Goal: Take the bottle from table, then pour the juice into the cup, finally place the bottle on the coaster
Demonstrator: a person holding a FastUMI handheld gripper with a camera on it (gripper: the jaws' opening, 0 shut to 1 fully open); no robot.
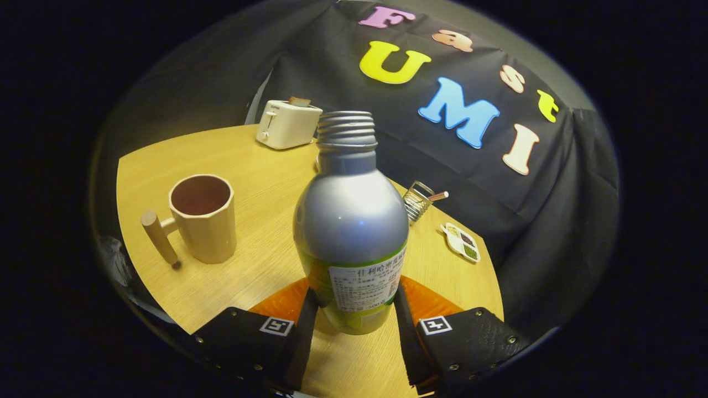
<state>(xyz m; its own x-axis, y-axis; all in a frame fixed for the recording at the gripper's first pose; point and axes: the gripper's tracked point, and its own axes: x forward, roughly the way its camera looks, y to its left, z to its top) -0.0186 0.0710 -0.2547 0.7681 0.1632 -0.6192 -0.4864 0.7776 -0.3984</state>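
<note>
A silver bottle (351,221) with a green label and an uncapped threaded neck stands upright between my fingers. My gripper (355,293) is shut on the bottle's lower body, with one finger pressed on each side. An orange coaster (279,303) lies under the bottle and shows on both sides of it; whether the bottle's base rests on the coaster or hangs just over it, I cannot tell. A beige faceted cup (203,218) with a wooden handle stands on the round wooden table (260,182), beyond my left finger. What the cup holds looks dark.
A white toaster (287,122) with a slice of bread in it stands at the table's far edge. Beyond the bottle to the right are a wire holder (417,200) and a small white dish (461,242) with compartments, close to the table's edge.
</note>
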